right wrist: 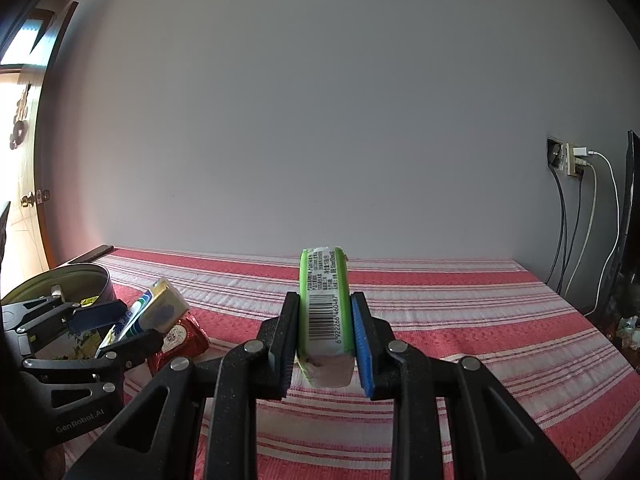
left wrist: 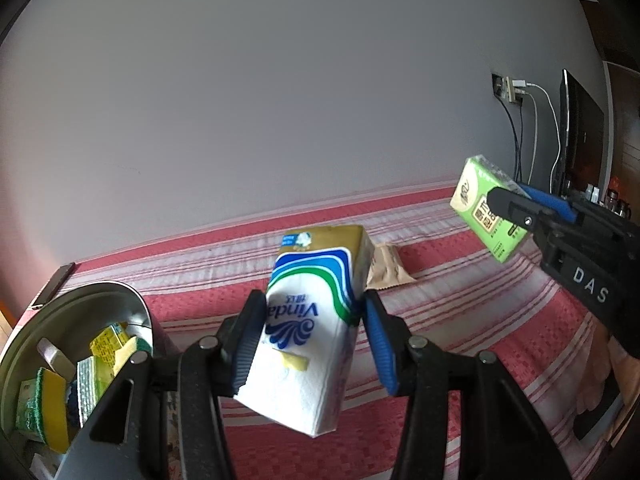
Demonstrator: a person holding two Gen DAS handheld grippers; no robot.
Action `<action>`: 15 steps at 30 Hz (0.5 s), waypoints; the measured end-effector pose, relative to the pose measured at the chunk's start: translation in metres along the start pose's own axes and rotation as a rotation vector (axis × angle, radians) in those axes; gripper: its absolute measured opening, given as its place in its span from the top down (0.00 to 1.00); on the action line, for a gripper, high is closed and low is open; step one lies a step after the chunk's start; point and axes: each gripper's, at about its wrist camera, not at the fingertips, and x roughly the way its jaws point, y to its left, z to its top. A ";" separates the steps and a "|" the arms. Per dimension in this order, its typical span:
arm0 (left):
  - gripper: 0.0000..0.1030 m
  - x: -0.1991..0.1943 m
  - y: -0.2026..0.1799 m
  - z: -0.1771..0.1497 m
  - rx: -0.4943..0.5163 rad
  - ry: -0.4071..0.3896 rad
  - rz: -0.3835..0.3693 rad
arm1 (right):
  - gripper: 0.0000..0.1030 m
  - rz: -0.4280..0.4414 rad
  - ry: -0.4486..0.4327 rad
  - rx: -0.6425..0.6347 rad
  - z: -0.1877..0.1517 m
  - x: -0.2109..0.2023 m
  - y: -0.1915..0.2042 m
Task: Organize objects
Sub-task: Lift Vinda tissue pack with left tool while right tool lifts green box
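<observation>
Here a white tissue pack (left wrist: 308, 332) is pinched in the left gripper (left wrist: 308, 344) near the tin (left wrist: 80, 304) at the bed's left edge; a green pack (right wrist: 326, 304) is pinched in the right gripper (right wrist: 324, 340) above mid-bed. Both are judged light, soft and crushable, best held across the flat sides.
</observation>
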 end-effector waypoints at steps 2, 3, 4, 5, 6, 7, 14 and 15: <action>0.67 -0.001 -0.002 0.000 0.003 -0.003 -0.004 | 0.73 0.000 0.001 -0.001 0.000 -0.001 0.001; 0.67 -0.001 -0.001 0.000 0.002 -0.004 -0.003 | 0.73 -0.001 0.001 -0.001 0.000 -0.001 0.001; 0.67 -0.001 -0.001 0.000 0.000 0.000 -0.009 | 0.73 -0.001 0.001 -0.002 0.000 -0.002 0.002; 0.67 -0.001 0.000 0.000 -0.002 0.004 -0.015 | 0.73 -0.001 0.001 -0.002 -0.001 -0.002 0.002; 0.67 0.000 0.001 0.000 -0.008 0.009 -0.022 | 0.73 -0.001 0.002 -0.003 -0.001 -0.003 0.002; 0.67 0.000 0.002 0.000 -0.011 0.013 -0.028 | 0.73 -0.002 0.003 -0.004 -0.002 -0.004 0.003; 0.37 0.016 0.009 0.000 -0.047 0.098 -0.065 | 0.73 -0.011 0.019 -0.009 -0.002 -0.003 0.004; 0.22 0.018 0.009 -0.001 -0.051 0.110 -0.068 | 0.73 -0.011 0.020 -0.009 -0.002 -0.003 0.004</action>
